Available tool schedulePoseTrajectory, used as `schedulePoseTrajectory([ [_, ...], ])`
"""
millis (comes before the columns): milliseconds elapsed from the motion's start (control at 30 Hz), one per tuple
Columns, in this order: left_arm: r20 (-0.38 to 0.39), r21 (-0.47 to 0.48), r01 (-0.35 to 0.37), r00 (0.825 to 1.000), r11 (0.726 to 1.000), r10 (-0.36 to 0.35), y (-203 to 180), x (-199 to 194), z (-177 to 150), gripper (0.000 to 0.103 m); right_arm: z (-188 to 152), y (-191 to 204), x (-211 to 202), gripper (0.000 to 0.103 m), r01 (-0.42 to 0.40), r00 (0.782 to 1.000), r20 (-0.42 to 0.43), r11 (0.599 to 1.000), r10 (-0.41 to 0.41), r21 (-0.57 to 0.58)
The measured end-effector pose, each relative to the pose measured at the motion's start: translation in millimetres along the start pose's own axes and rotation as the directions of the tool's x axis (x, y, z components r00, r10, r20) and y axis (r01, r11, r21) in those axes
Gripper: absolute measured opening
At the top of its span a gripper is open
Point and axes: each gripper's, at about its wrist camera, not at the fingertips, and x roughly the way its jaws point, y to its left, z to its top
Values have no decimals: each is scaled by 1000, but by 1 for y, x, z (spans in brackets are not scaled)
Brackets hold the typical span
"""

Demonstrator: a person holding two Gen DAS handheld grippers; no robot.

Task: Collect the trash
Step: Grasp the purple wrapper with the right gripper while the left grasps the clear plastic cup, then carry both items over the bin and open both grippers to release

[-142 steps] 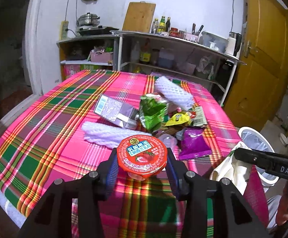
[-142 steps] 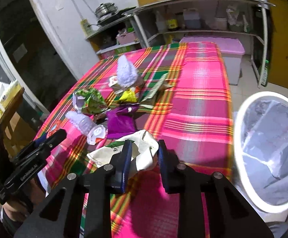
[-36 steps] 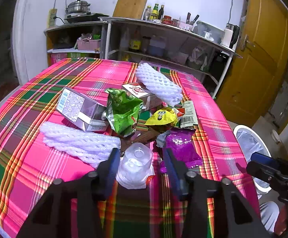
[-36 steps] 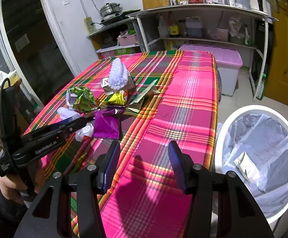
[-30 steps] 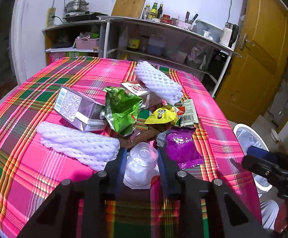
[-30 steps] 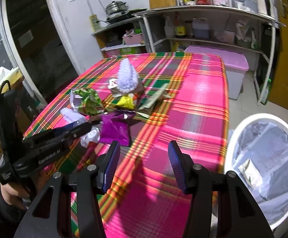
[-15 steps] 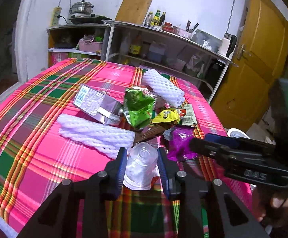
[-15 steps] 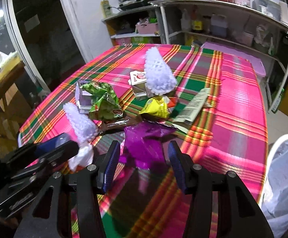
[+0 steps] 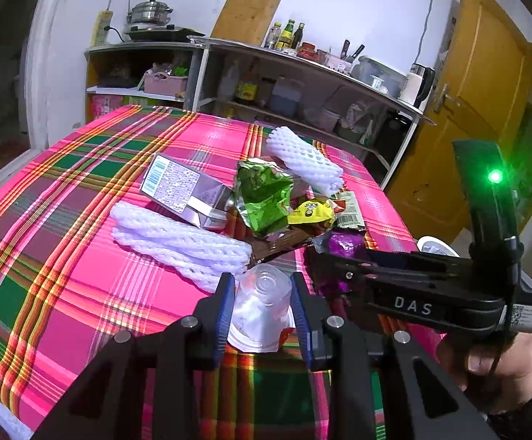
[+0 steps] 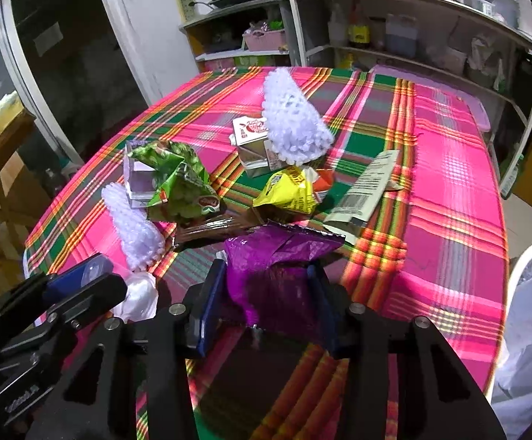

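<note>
1. Clear cup (image 9: pixel 260 308) is pinched btwn left gripper (image 9: pixel 262 306) pads, upside down on the cloth (image 9: pixel 82 256).
2. Purple wrapper (image 10: pixel 277 256) sits btwn right gripper (image 10: pixel 268 304) fingers, jaws closing; contact can't be told.

1. A table under a pink, green and yellow plaid cloth (image 9: pixel 82 256) carries the litter.
2. A flattened white foam fruit net (image 9: pixel 178 242) lies on the cloth, with a silvery carton (image 9: pixel 185 190) just behind it.
3. A crumpled green foil snack bag (image 10: pixel 178 183), a yellow wrapper (image 10: pixel 288 194) and a pale printed sachet (image 10: pixel 368 187) lie near the middle.
4. A purple foil bag (image 10: pixel 277 256) lies nearest the front edge.
</note>
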Motion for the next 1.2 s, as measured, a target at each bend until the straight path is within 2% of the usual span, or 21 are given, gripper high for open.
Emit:
schedulePoseTrajectory([
  [300,6,42,12,1000,999,-12,-23,-9,-2,31,-21,-20,-43,45,5,999,49,999,-7,46],
  [700,-12,128,73,997,989,-72,-82,-16,-5,31,-57,-60,-108,45,58,990,124,991,-73,120],
  [1200,-57,264,183,983,947,-174,-169,-4,-5,31,-99,-122,-159,45,140,967,168,955,-189,262],
])
